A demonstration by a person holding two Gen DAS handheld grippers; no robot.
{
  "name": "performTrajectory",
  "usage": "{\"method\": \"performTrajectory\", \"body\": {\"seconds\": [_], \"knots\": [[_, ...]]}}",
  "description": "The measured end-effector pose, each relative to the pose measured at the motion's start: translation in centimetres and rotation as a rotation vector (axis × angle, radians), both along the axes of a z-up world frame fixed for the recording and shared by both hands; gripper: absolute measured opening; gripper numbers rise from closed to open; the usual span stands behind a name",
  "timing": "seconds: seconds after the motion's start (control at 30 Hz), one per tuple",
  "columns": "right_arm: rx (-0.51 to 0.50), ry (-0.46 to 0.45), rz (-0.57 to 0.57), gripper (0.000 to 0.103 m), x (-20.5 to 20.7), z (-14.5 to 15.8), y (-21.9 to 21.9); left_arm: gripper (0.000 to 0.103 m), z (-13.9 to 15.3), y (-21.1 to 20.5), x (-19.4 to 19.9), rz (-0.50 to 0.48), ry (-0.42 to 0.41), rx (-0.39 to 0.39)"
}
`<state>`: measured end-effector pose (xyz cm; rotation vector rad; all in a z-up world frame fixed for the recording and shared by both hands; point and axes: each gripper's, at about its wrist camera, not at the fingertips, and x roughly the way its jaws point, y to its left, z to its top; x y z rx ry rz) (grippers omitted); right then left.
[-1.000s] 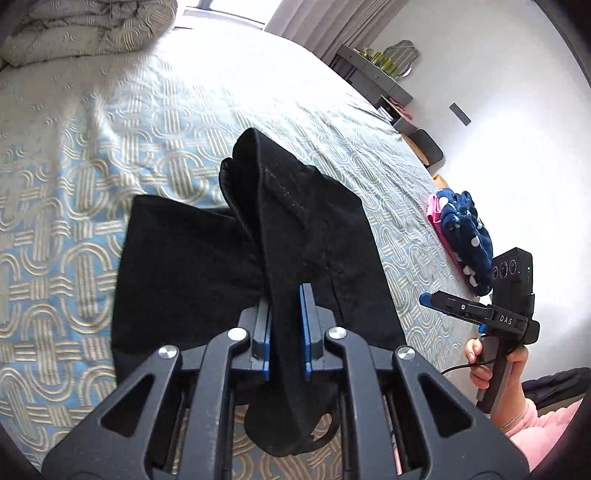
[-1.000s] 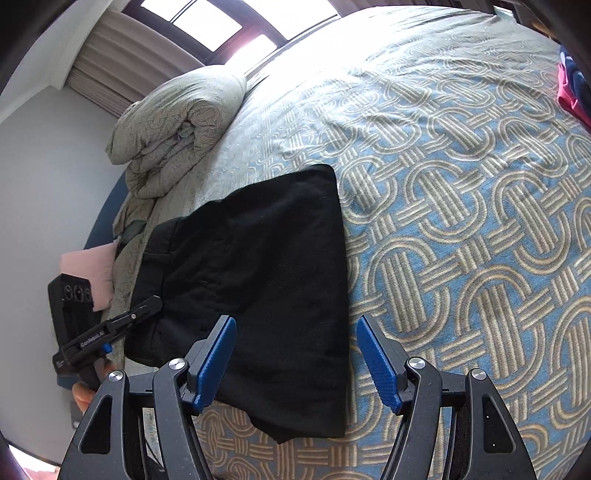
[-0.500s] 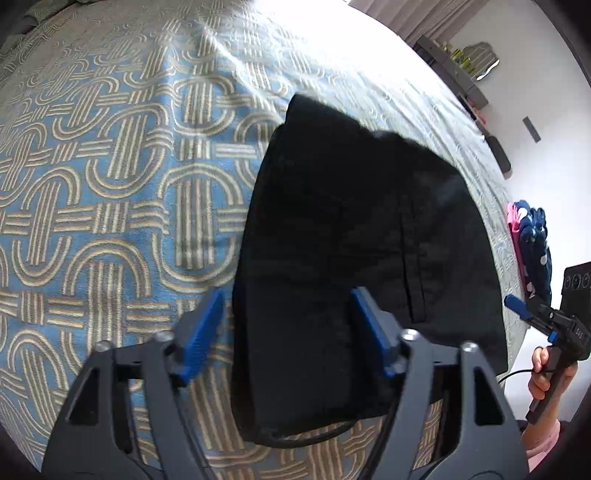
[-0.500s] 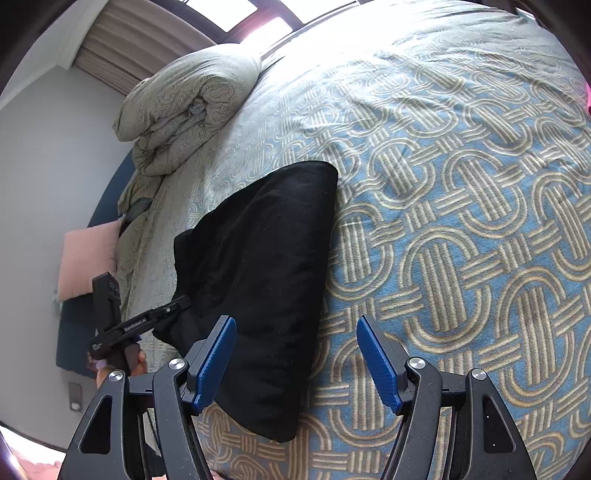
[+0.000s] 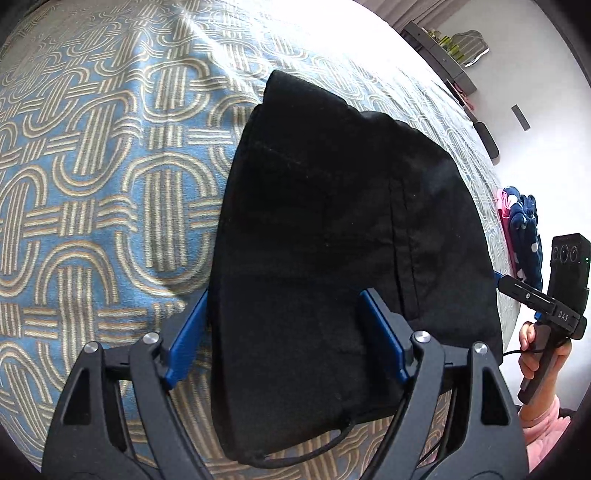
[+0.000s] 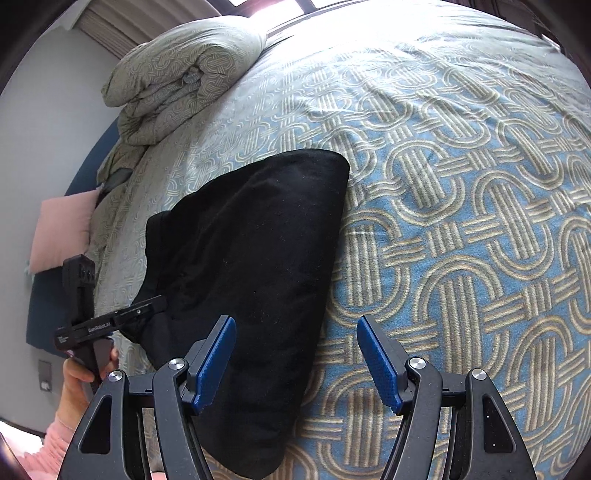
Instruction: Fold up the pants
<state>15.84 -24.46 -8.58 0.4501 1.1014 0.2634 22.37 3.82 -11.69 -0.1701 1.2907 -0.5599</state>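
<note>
Daylight floods in from the bright window [image 6: 280, 7] at the top of the right wrist view, blowing out the far end of the blue-and-beige patterned bedspread [image 5: 92, 184] in the left wrist view. Both fisheye views bend strongly toward dark vignetted corners. The folded black fabric pants [image 6: 258, 258] read as near-featureless shadow, while focus is sharp throughout.

- The folded pants [image 5: 332, 236] lie on the bed [image 5: 92, 192], near its near edge.
- The left gripper [image 5: 284, 336] stands over their near end, its jaws to either side of the cloth.
- The right gripper [image 6: 295, 362] stands over their right edge.
- A rolled duvet [image 6: 177, 74] lies at the far left of the bed.
- What seems a small heap of clothes [image 5: 524, 229] lies at the bed's right edge.
</note>
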Motion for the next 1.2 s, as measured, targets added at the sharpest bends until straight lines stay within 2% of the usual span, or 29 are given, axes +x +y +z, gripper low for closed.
{"method": "performTrajectory", "body": {"seconds": [0.17,0.33,0.4,0.47,0.53,0.57,0.6,0.67,0.77,0.83,0.93,1.1,1.2], "knots": [[0.017,0.033,0.019,0.069,0.8,-1.1,-0.1,0.075,0.0,-1.2,0.4,-0.017,0.002,-0.009],[0.103,0.079,0.033,0.069,1.4,-2.6,-0.1,0.074,0.0,-0.9,0.4,-0.029,-0.004,-0.021],[0.135,0.074,0.046,0.070,1.6,-2.9,0.1,0.066,0.0,-0.8,0.4,-0.041,-0.009,-0.033],[0.203,0.062,0.073,0.071,2.0,-3.3,0.2,0.062,0.1,-0.8,0.4,-0.053,-0.017,-0.047],[0.340,0.050,0.099,0.071,2.7,-4.3,0.3,0.055,0.1,-0.7,0.4,-0.058,-0.027,-0.060],[0.377,0.058,0.092,0.066,3.2,-5.0,0.3,0.048,0.2,-0.6,0.4,-0.053,-0.029,-0.073],[0.387,0.059,0.081,0.048,3.5,-5.1,0.3,0.041,0.5,-0.5,0.3,-0.042,-0.033,-0.085],[0.371,0.065,0.086,0.023,4.1,-4.7,0.6,0.028,1.2,0.1,0.2,-0.012,-0.049,-0.110],[0.345,0.018,0.084,0.015,3.9,-2.5,0.7,0.023,3.0,0.0,-0.2,-0.004,-0.085,-0.150],[0.345,-0.047,0.088,0.013,3.3,0.1,0.3,0.022,4.7,-1.4,-0.7,-0.036,-0.127,-0.140],[0.313,-0.137,0.073,0.012,1.9,3.8,-1.3,0.022,6.9,-4.3,-1.5,-0.093,-0.151,-0.173],[0.232,-0.280,-0.015,0.012,-2.3,10.2,-8.0,0.022,12.4,-13.2,-1.4,-0.239,-0.210,-0.251],[0.134,-0.377,-0.084,0.012,-5.8,14.5,-13.2,0.022,16.6,-20.2,-1.0,-0.352,-0.257,-0.296]]}}
